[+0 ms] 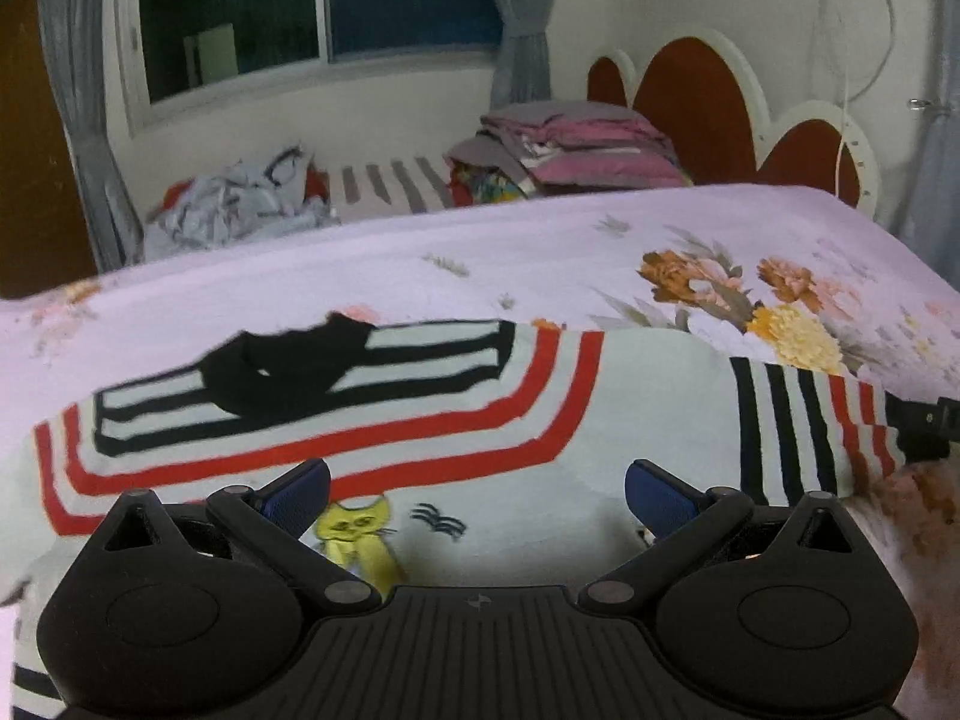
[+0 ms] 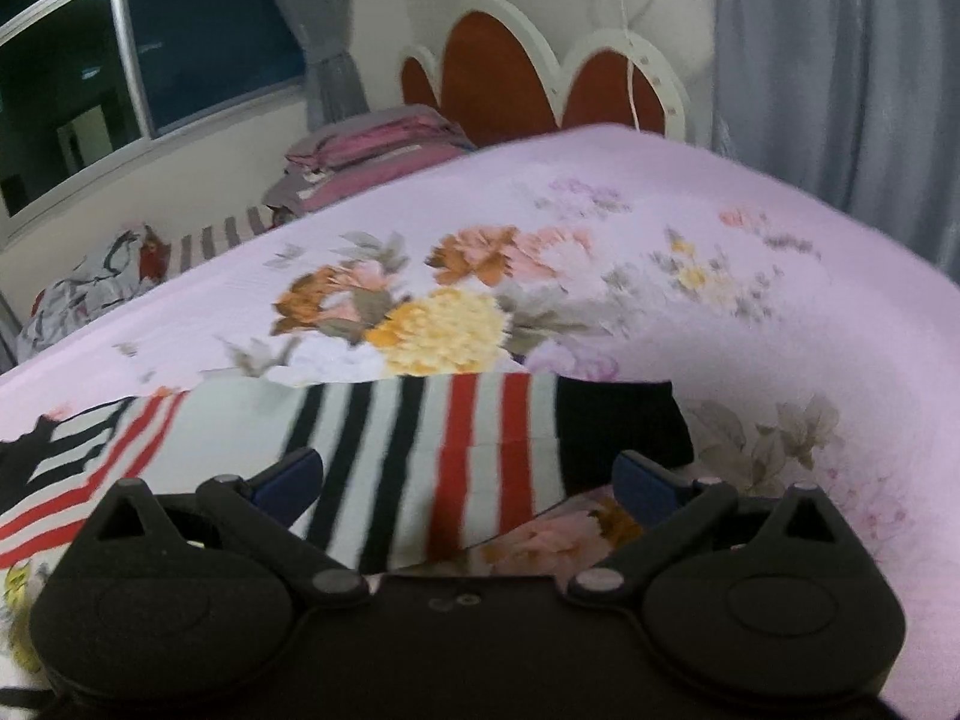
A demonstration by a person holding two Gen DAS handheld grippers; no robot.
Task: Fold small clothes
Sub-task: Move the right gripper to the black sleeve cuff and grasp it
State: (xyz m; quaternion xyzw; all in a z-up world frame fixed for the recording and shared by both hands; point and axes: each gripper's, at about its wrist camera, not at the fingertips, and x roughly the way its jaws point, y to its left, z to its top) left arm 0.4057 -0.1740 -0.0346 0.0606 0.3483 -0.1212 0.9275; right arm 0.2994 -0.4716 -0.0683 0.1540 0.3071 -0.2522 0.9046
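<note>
A small white sweater (image 1: 630,414) with red and black stripes and a yellow cat print (image 1: 354,534) lies on the pink floral bed sheet (image 1: 540,252). One sleeve lies folded across its chest with its black cuff (image 1: 282,372) on top. My left gripper (image 1: 477,495) is open just above the sweater's front. In the right wrist view the other sleeve (image 2: 432,438) with its black cuff (image 2: 618,426) lies between the spread fingers of my open right gripper (image 2: 468,477), close above it. The right gripper's black tip (image 1: 924,420) shows in the left wrist view at the sleeve's end.
A stack of folded pink and grey bedding (image 1: 576,150) sits by the red and white headboard (image 1: 696,96). A crumpled pile of clothes (image 1: 240,204) lies at the far left below the window (image 1: 300,6). Grey curtains (image 2: 840,72) hang at the right.
</note>
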